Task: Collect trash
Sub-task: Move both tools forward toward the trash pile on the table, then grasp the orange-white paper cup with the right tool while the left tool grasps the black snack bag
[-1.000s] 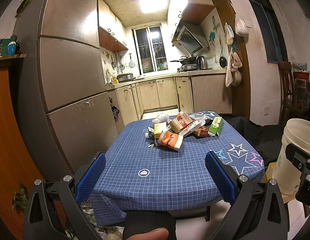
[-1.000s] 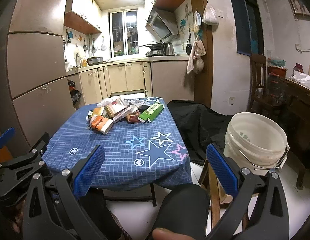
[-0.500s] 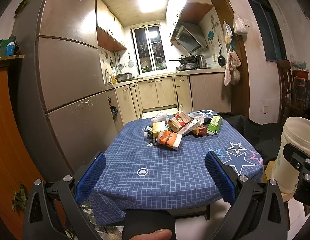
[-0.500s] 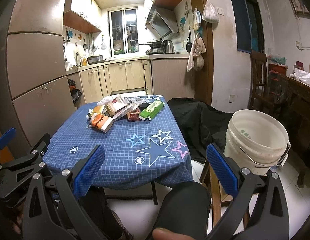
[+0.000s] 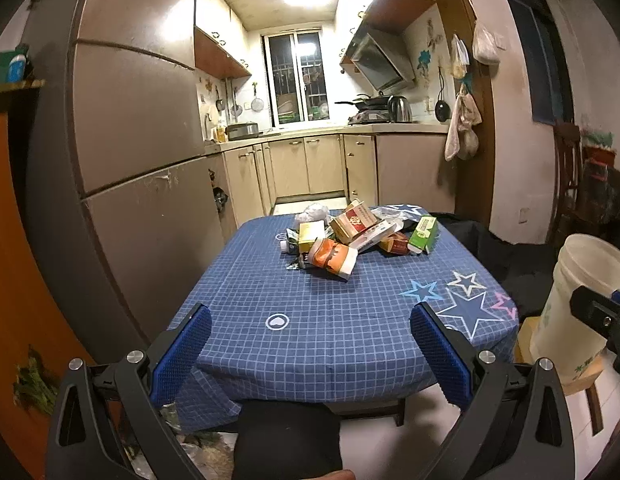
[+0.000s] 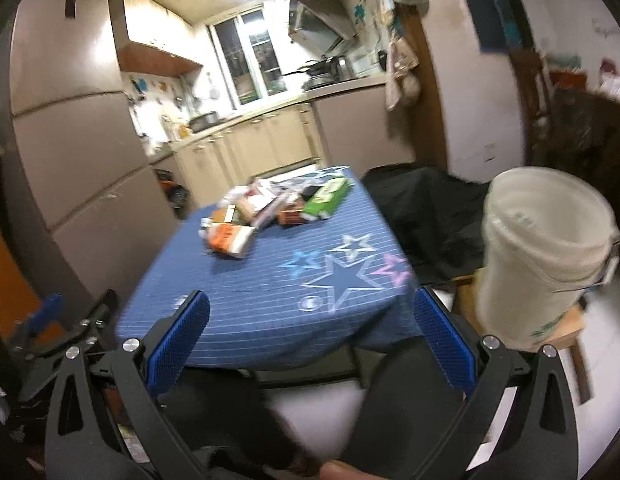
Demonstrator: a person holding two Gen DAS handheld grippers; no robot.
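Both tongs hang short of the worktop's near edge, w/ nothing between the blue pads. Left tongs are spread wide, empty; right tongs likewise spread wide and empty. The right wrist view is motion-blurred and tilted, so fine detail there is soft.

The trash pile sits on the far half of the worktop, which is covered by a blue checked cloth w/ star prints at its right side. In the pile: an orange-and-white packet nearest the tongs, lying on its side; a yellow box just behind it on the left; a red-and-tan carton propped up in the middle; a green box at the right end; a crumpled clear plastic bag at the back. The items touch or overlap each other – exact stacking among the smaller pieces can't be told.

A white bucket stands to the right of the worktop, off it, on a low wooden stool; its mouth is open upward. In the right wrist view the bucket is close to the right pad – just beside it in frame, not touching. Well apart from both tongs is the pile.

A tall fridge stands left of the worktop.
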